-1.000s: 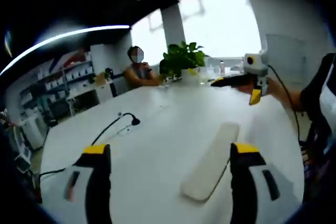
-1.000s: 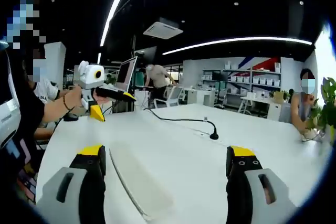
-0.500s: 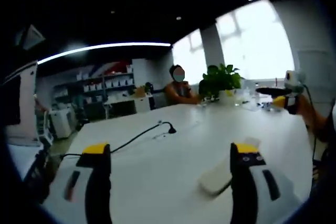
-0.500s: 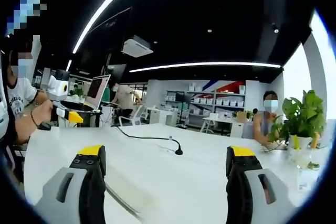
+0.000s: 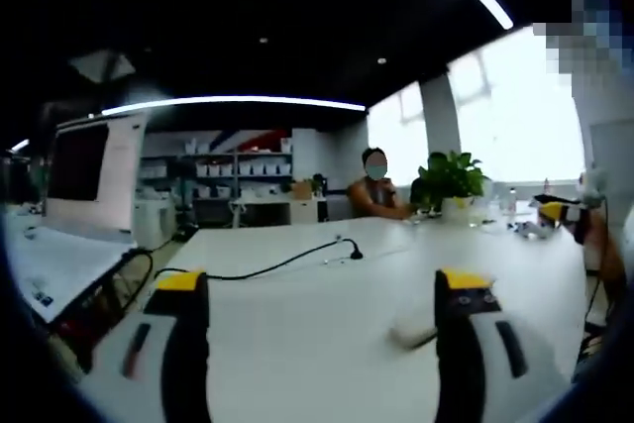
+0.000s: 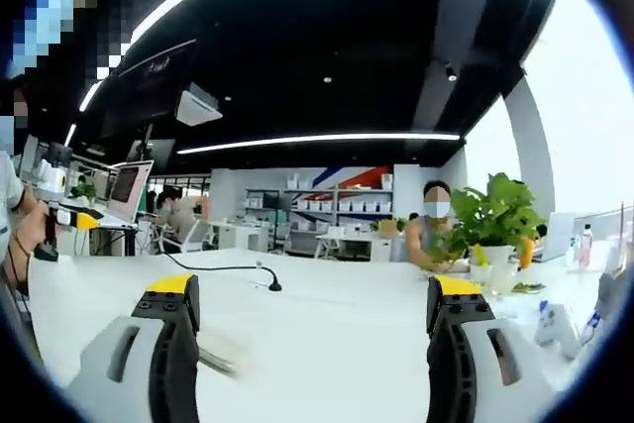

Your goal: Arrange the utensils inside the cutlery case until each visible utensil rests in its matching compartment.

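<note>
While both grippers hang raised with jaws spread and empty, left gripper (image 5: pixel 317 319) and right gripper (image 6: pixel 317 319), the cutlery case (image 5: pixel 411 332) lies low on the white table (image 5: pixel 297 294). Judgement: tilt down to bring case into view before reaching.

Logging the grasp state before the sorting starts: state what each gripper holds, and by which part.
Nothing is held. The left gripper and the right gripper both stand open above the white table, jaws wide apart with nothing between them.
</note>
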